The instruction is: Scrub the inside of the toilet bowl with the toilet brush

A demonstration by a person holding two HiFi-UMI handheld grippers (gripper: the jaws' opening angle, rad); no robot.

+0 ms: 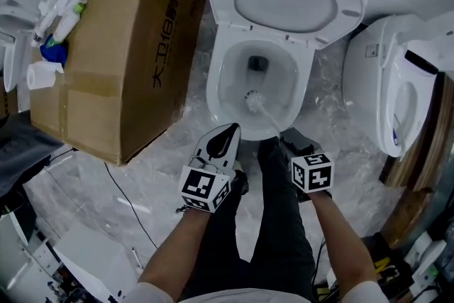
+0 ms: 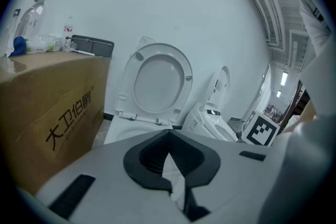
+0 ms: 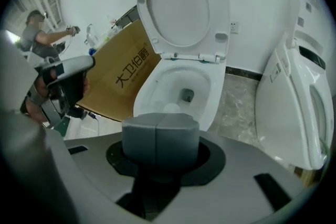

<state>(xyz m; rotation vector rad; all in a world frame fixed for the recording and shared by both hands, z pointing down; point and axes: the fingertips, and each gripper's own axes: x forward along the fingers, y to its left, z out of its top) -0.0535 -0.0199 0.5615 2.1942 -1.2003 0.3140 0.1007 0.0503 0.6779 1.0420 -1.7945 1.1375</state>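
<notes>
Right fingers: the right gripper (image 3: 160, 162) is clamped on the toilet brush (image 3: 160, 136) at its handle end.
Left fingers: the left gripper (image 2: 169, 153) is closed on what looks like a white paper scrap (image 2: 173, 177).
Brush head: low inside the toilet bowl (image 1: 225, 78).
Technique: a firm grip, with the bristles pressed against the wall and swept round it.

Cardboard box (image 2: 52, 118): black print "大卫伯爵" on brown side face, readable in all three views.

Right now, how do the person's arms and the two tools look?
The left tool has a pointed white shell with a black inner face; the right tool shows mostly dark from above. Each carries a cube with black-and-white square markers. The person wears short white sleeves and dark trousers; the forearms are bare.
</notes>
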